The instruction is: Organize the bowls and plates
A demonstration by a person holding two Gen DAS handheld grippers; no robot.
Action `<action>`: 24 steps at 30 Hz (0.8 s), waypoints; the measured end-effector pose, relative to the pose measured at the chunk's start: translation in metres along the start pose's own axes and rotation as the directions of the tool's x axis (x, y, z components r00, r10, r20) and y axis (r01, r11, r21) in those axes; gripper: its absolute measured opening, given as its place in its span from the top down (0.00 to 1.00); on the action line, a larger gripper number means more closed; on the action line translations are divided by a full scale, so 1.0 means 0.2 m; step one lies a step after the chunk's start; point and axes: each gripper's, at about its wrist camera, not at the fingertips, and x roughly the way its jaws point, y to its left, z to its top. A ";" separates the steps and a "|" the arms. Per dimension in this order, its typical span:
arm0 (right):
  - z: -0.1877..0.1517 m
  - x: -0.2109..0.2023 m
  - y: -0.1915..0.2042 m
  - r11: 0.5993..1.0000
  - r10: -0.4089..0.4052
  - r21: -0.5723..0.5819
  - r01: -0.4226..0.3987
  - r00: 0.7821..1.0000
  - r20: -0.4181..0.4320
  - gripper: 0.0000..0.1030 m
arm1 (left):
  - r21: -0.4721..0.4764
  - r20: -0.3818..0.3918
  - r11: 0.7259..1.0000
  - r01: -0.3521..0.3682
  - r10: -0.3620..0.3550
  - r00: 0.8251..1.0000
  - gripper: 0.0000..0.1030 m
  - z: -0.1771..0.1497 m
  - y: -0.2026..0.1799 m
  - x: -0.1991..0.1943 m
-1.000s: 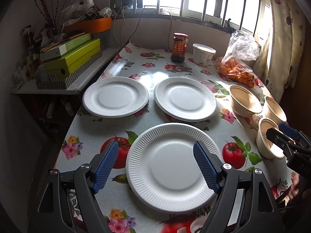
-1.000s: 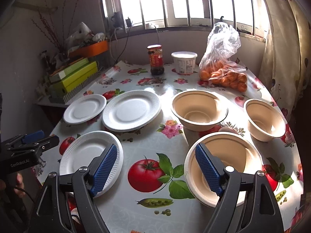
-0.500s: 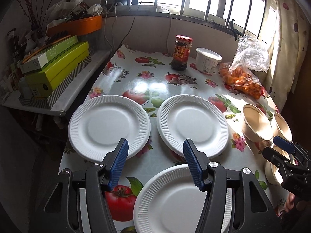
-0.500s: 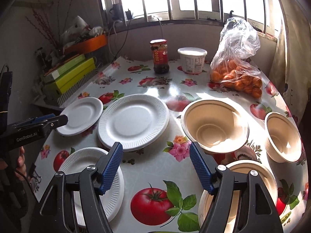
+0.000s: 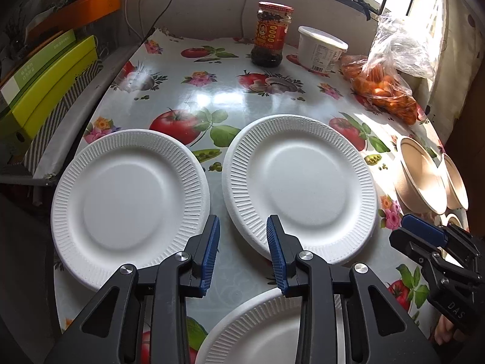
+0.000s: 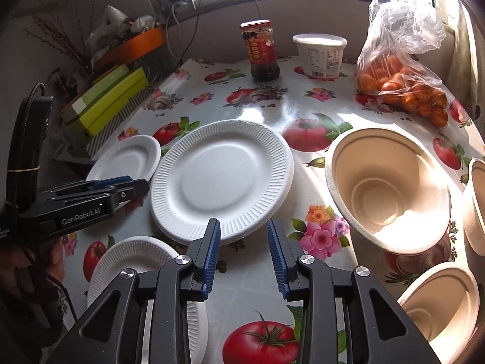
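- The left claw (image 5: 242,253) hangs over the tabletop (image 5: 230,100), its blue pads a narrow gap apart with nothing between them.
- In the left wrist view, one white paper plate (image 5: 128,198) lies at 10 o'clock from that claw and a second plate (image 5: 300,186) at 1 o'clock; the two sit just beside each other, rims not touching.
- A third plate (image 5: 260,330) lies under the left claw at 6 o'clock, partly hidden by its frame.
- The right claw (image 6: 244,251) is likewise parted and grips nothing, hovering at the near rim of the middle plate (image 6: 222,179).
- From the right wrist view, a beige bowl (image 6: 389,188) sits at 2 o'clock, a second bowl (image 6: 445,306) at 4 o'clock, and a third bowl (image 6: 476,203) is cut off at the 3 o'clock edge.
- All plates and bowls lie separately on the tabletop, none stacked.
- At the far edge, around 12 o'clock, stand a sauce jar (image 6: 260,50) and a white tub (image 6: 319,54), with a bag of oranges (image 6: 403,72) at 1 o'clock.
- Green boxes (image 5: 45,82) are stacked on a side shelf at 10 o'clock.
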 end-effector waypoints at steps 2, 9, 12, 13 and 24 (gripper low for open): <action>0.01 0.02 0.01 1.000 -0.011 -0.005 0.011 1.000 0.001 0.69 | -0.002 -0.005 1.000 0.013 -0.013 1.000 0.67 0.01 0.01 0.01; 0.02 0.09 -0.01 1.000 0.011 0.026 -0.011 1.000 -0.018 0.69 | -0.015 -0.013 1.000 0.009 -0.009 1.000 0.67 0.04 0.02 0.04; 0.01 0.08 -0.01 0.996 0.069 0.056 -0.069 0.998 -0.007 0.69 | -0.024 -0.015 0.999 0.022 -0.022 1.000 0.67 0.05 0.03 0.04; 0.01 0.08 0.00 0.995 0.076 0.059 -0.076 0.997 -0.005 0.69 | -0.024 -0.016 1.000 0.019 -0.020 1.000 0.67 0.05 0.04 0.05; -0.01 0.12 -0.08 0.978 0.097 0.188 -0.094 0.995 -0.005 0.69 | -0.021 -0.040 0.999 0.033 -0.034 0.999 0.67 0.05 0.04 0.09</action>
